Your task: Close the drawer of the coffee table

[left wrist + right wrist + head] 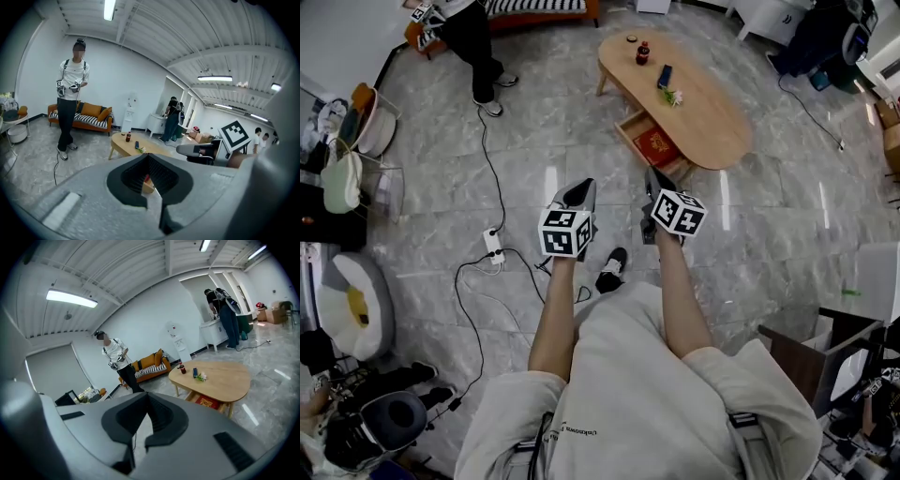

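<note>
An oval wooden coffee table (703, 108) stands on the grey marble floor ahead of me. Its drawer (654, 146) is pulled out on the near side, with a red flat item lying inside. The left gripper (581, 191) and right gripper (654, 178) hover side by side a short way before the drawer, touching nothing. Both are shut and hold nothing. In the right gripper view the drawer (206, 402) shows under the table (225, 378), beyond the shut gripper (147, 395). In the left gripper view the table (123, 146) lies beyond the shut gripper (149, 156).
A bottle (643, 52), a dark blue object (665, 76) and a small sprig (674, 97) sit on the tabletop. A person (476, 37) stands at the far left by an orange sofa (546, 9). A power strip with cables (493, 245) lies to the left. A cardboard box (814, 358) is at the near right.
</note>
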Demonstrator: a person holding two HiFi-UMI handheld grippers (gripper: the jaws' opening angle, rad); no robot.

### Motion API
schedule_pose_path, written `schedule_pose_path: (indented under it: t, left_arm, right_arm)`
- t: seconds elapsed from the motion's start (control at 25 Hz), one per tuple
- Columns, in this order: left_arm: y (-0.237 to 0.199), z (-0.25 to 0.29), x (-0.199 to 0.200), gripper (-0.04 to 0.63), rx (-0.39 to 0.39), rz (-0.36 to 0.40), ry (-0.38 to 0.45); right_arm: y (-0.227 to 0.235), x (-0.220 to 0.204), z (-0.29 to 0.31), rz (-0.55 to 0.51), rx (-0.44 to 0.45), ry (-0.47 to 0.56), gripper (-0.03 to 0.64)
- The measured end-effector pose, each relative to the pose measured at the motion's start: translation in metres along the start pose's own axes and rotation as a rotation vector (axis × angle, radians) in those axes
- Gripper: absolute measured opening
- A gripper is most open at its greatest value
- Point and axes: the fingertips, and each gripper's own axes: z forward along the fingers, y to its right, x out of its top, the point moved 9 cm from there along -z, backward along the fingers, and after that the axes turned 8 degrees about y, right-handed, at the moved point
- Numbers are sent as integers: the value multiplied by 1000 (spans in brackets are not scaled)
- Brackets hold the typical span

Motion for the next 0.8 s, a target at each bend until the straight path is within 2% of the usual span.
schedule_pose_path:
  t: [0.28,0.52,0.8]
  left_arm:
    - [-51,25,14,9,53,40,-15]
    - [-80,42,8,9,57,-4,-46]
    - [-110,82,18,9,-38,5,-103]
  right_arm:
    - [19,3,38,123,-37,58,15]
    - [26,-8,44,128,-50,43,15]
    - [42,-10,47,176,-195,90,15]
